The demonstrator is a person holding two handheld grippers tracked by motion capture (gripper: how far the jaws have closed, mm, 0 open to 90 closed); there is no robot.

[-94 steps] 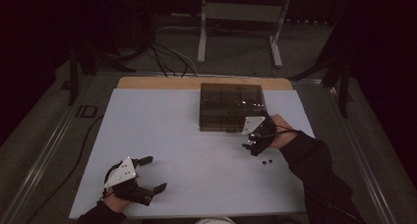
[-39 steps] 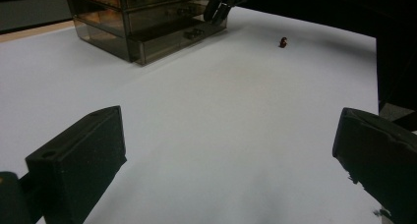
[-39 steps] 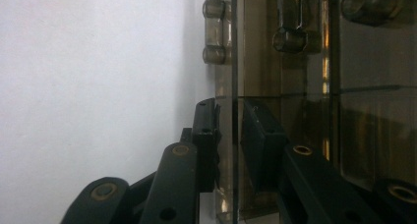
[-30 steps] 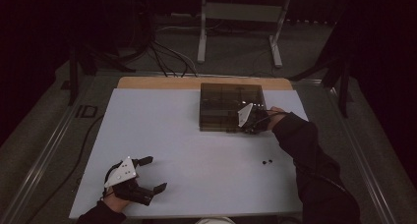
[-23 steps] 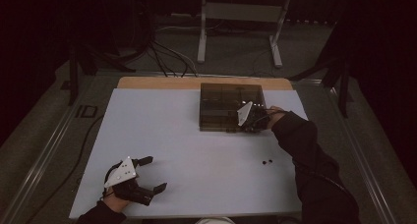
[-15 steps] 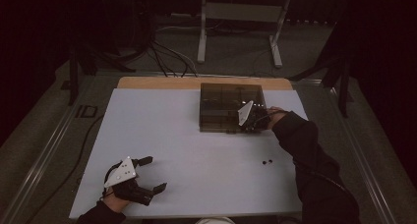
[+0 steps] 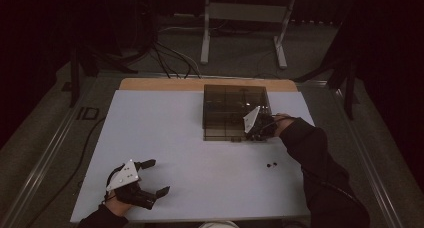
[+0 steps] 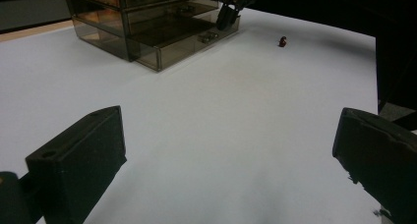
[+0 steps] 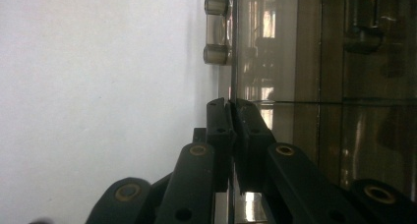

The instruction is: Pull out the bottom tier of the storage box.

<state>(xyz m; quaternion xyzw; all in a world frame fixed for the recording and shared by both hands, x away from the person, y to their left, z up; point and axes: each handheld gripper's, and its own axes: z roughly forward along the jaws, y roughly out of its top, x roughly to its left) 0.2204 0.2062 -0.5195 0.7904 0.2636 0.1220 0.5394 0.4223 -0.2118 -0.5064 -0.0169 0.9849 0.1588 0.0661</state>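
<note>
Pinching with the right gripper (image 9: 230, 106), I have the jaws all but shut, and the thin front wall of the drawer (image 7: 226, 133) appears to run between the pads. The drawer stands pulled out a little toward me from the bottom of the smoked drawer box (image 7: 234, 105), which sits at the far right of the table (image 7: 165, 138). Its clear handle (image 9: 217, 30) lies just beyond my jaw tips, untouched.

The risk I see is the grip itself: the wall is slick plastic and the pads hold only its edge, so a pull or push off the drawer's line could let it slip free or jam it askew. The box looks light, and nothing steadies it; a hard tug may drag the whole unit across the table.

Nearer me on the right, two small dark pieces (image 7: 271, 164) lie loose on the table, well apart from the box; my sleeve could sweep them away.

The left gripper (image 7: 157, 177) rests at the near left, jaws wide and empty.
</note>
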